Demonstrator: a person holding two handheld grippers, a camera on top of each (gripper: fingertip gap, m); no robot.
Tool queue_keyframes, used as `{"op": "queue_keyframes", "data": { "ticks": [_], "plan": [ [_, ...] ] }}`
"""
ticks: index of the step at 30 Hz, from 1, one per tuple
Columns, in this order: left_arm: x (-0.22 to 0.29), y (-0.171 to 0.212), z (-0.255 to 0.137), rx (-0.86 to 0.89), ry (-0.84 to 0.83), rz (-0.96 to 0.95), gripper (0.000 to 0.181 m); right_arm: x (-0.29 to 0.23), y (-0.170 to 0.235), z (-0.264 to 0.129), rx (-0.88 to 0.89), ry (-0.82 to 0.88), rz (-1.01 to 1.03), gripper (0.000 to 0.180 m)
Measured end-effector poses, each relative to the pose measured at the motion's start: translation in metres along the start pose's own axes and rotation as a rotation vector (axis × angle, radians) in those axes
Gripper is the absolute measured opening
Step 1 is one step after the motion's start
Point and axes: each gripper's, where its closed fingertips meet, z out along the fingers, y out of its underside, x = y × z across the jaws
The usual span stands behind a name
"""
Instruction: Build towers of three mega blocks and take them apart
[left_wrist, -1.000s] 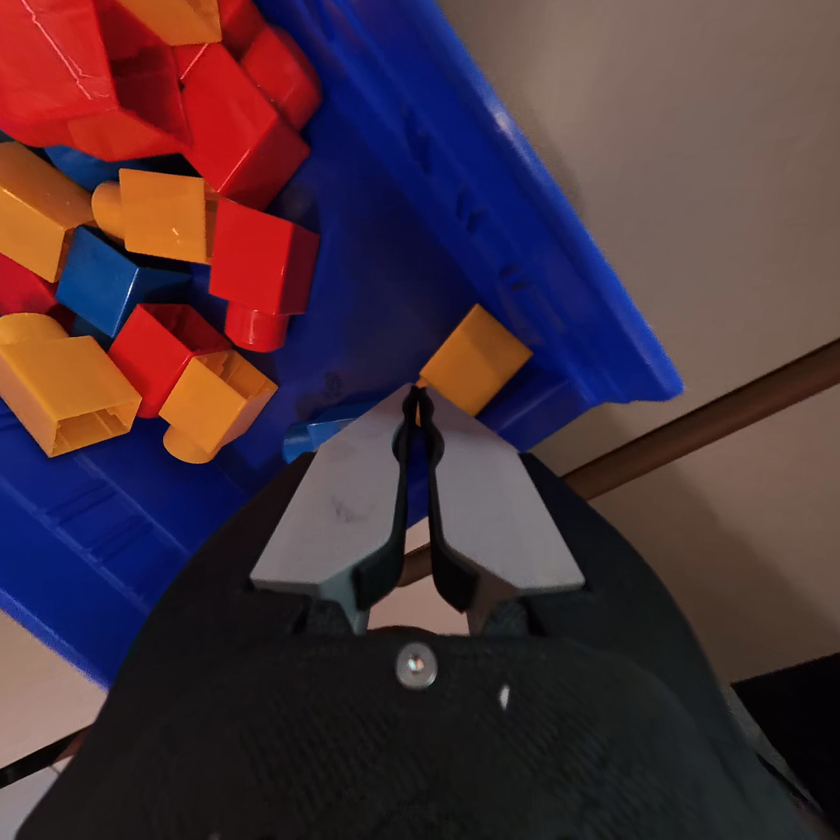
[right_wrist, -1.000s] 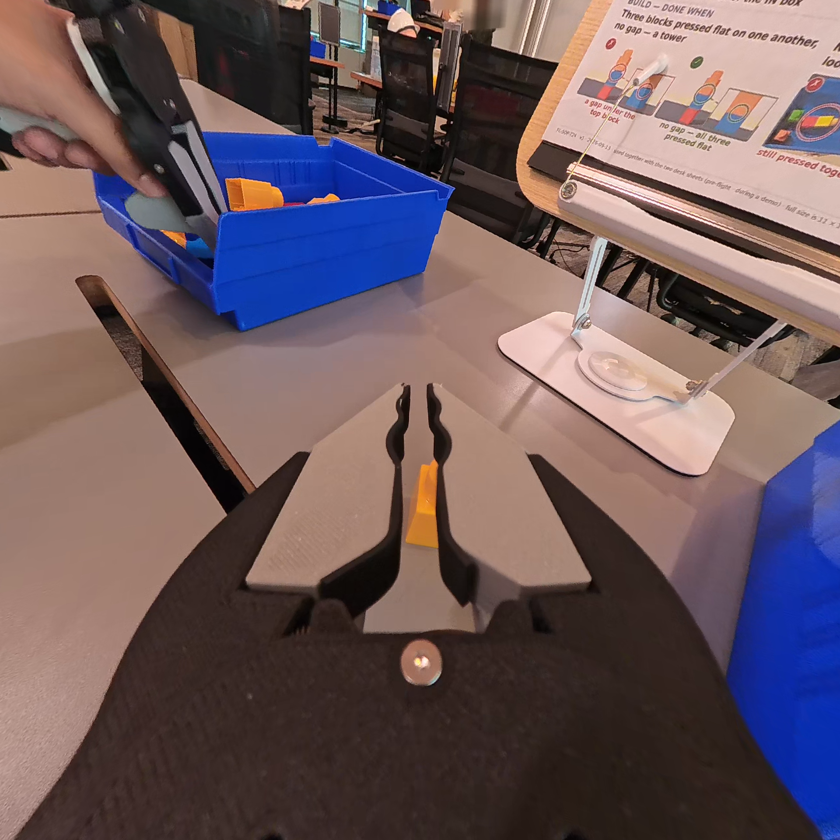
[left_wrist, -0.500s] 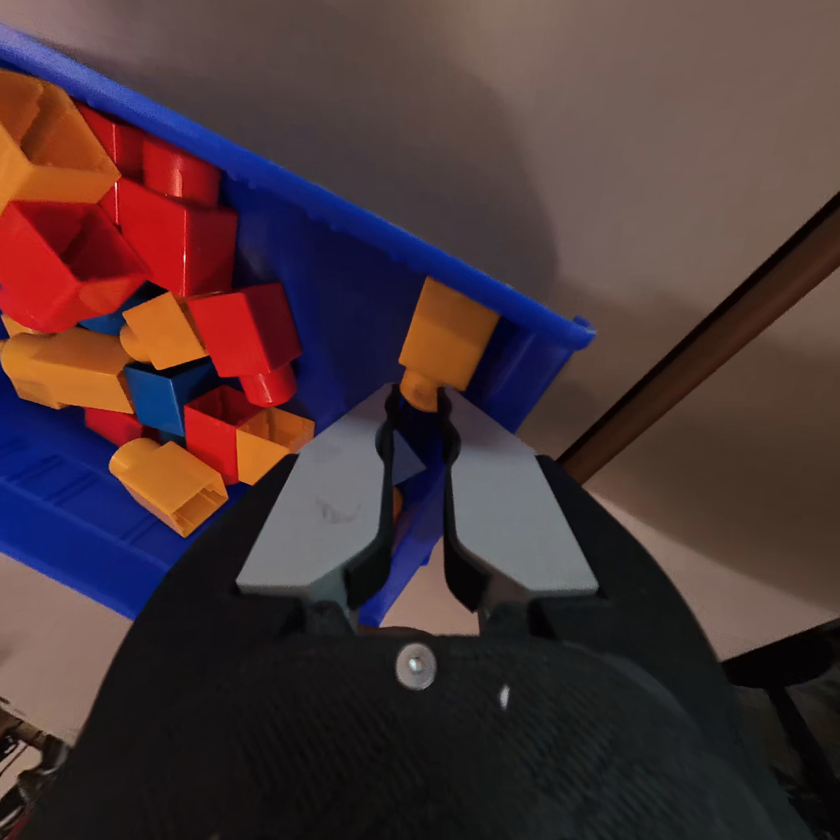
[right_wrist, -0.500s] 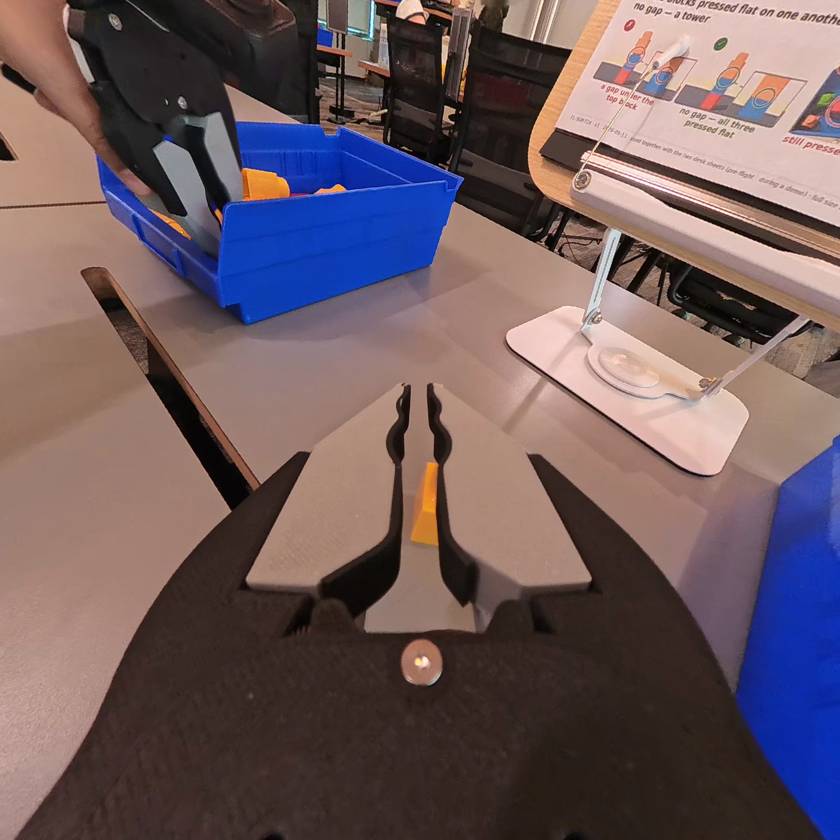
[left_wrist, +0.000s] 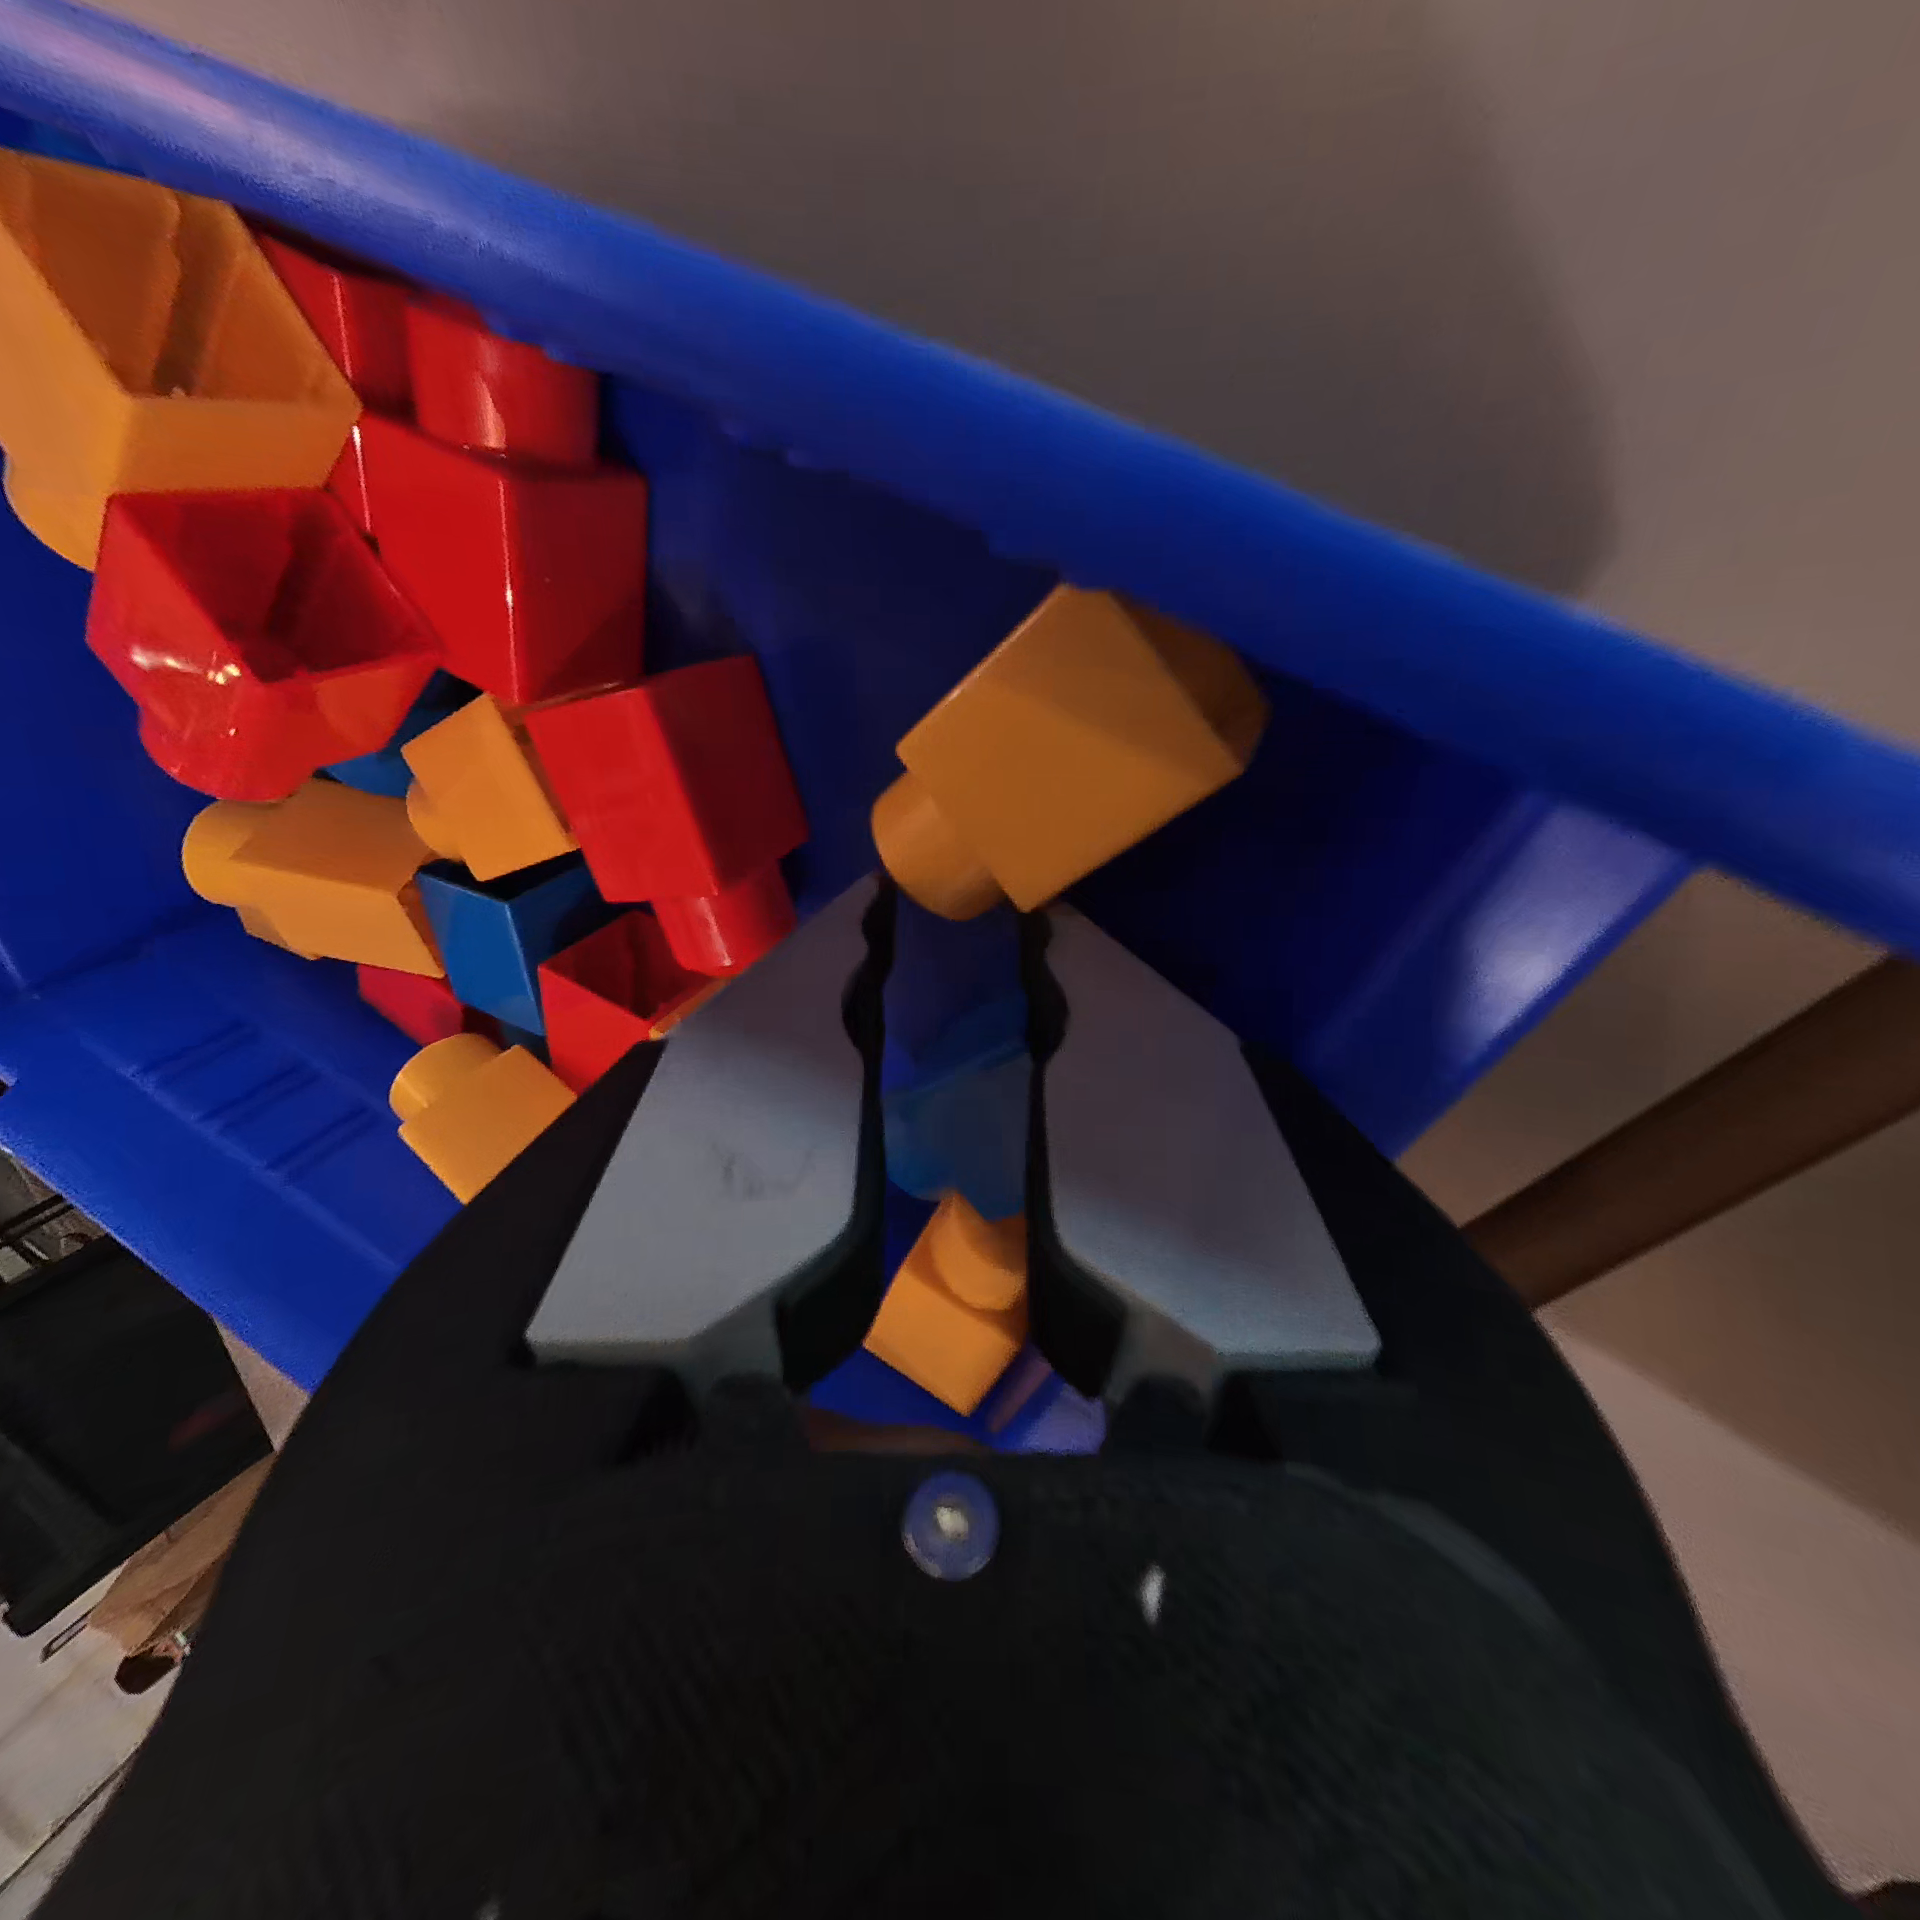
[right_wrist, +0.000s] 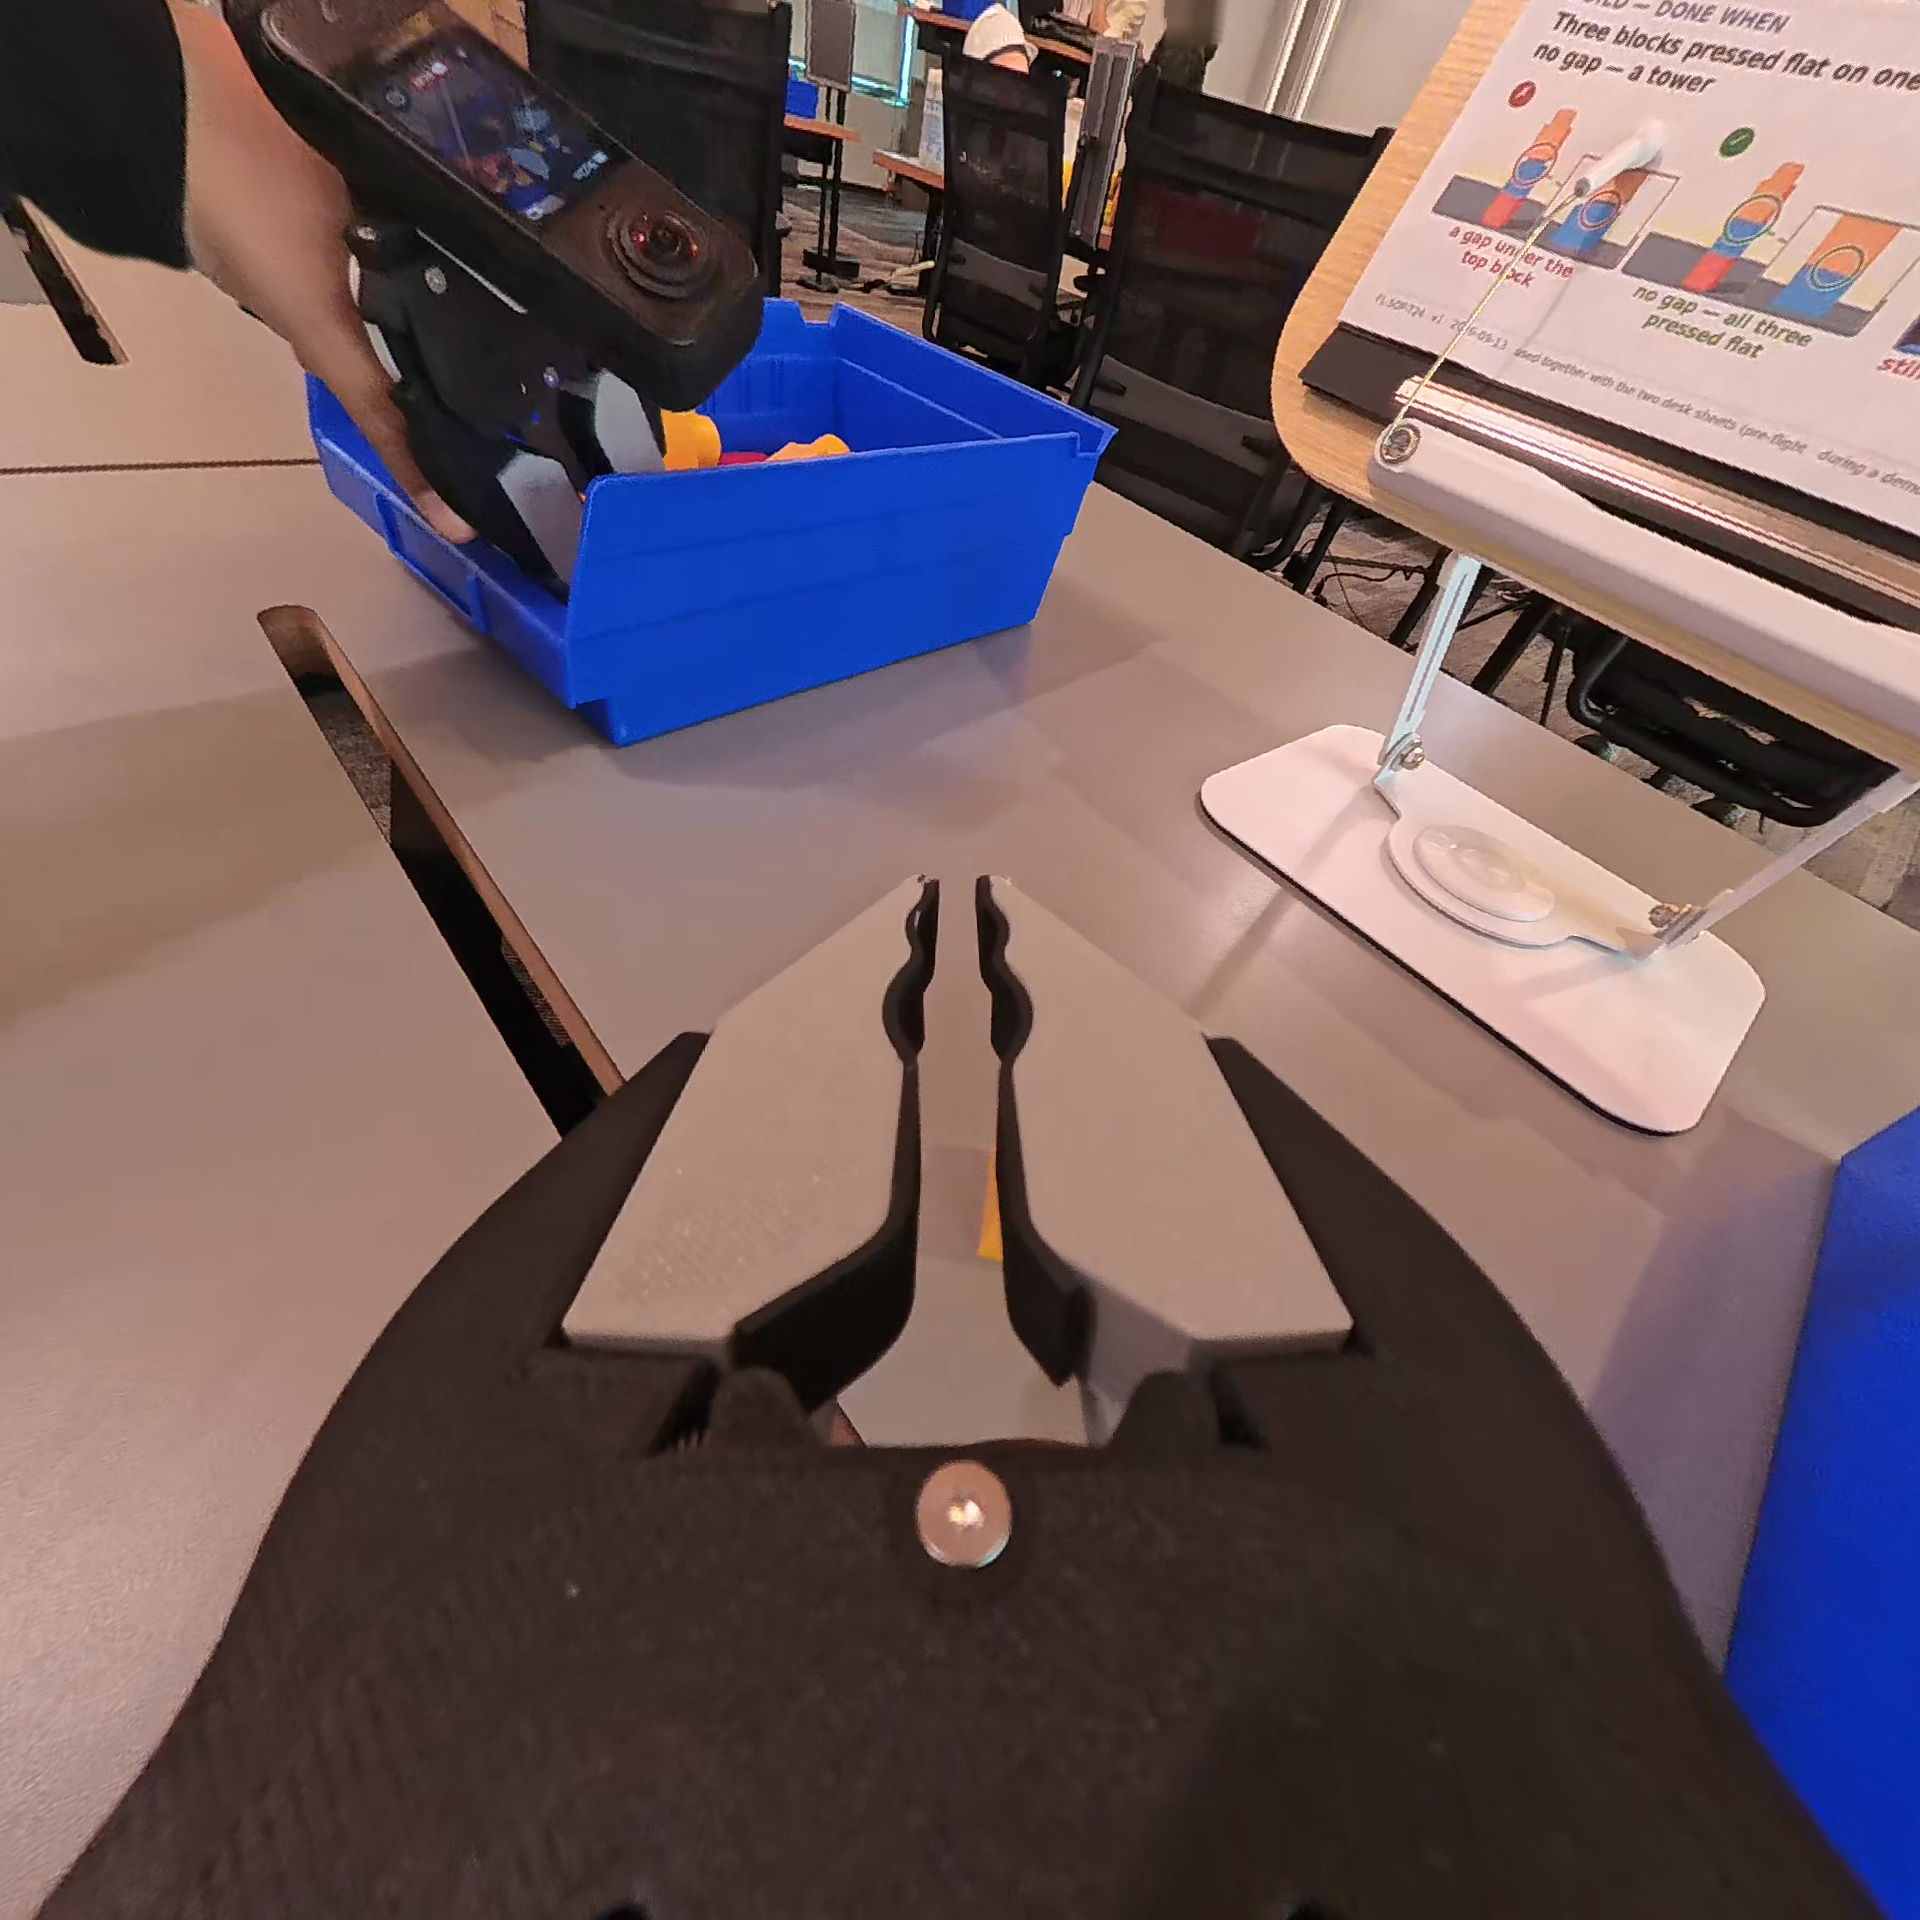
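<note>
My left gripper (left_wrist: 956, 920) is open by a small gap, low inside the blue bin (left_wrist: 1143, 520). Its tips sit at the stud of an orange block (left_wrist: 1070, 738) that lies against the bin wall; I cannot tell if they touch it. A blue block (left_wrist: 951, 1122) and another orange block (left_wrist: 951, 1309) show below, through the gap. Red, orange and blue blocks (left_wrist: 540, 644) are heaped at the left. My right gripper (right_wrist: 956, 888) hovers over the grey table, almost shut with a thin slit and holding nothing. An orange block sliver (right_wrist: 989, 1210) shows on the table beneath it.
In the right wrist view the blue bin (right_wrist: 831, 592) stands at the far left with the left gripper (right_wrist: 551, 499) and a hand in it. A white document stand (right_wrist: 1486, 914) is at the right, a second blue bin (right_wrist: 1849, 1455) at the right edge, a table slot (right_wrist: 447, 862) at the left. The tips of one gripper are about 30 centimetres away from the tips of the other. My left gripper's tips are some 6 centimetres from the orange block (left_wrist: 1070, 738). Measured from the fingertips, the orange block sliver (right_wrist: 989, 1210) is 10 centimetres or so from the right gripper and 30 centimetres from the left.
My left gripper has gone from shut to slightly open and moved deeper into the bin, up to the orange block by the wall. My right gripper has barely shifted; its jaws are unchanged.
</note>
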Motion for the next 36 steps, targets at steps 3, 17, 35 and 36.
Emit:
{"op": "queue_keyframes", "data": {
  "ticks": [3,17,35,36],
  "plan": [
    [-0.004,0.000,-0.001,0.017,-0.028,-0.002,0.032,0.000,0.001,0.000,-0.003,-0.004,0.004,0.004],
    [-0.003,-0.012,-0.012,0.095,-0.105,0.205,0.026,-0.003,-0.001,0.000,0.010,-0.028,0.019,0.004],
    [-0.004,-0.004,-0.009,0.079,-0.032,0.063,0.000,-0.006,-0.005,-0.003,0.028,-0.046,0.032,0.004],
    [-0.001,-0.005,-0.010,0.099,-0.002,0.021,0.000,-0.006,-0.005,-0.003,0.029,-0.045,0.034,0.004]
  ]
}}
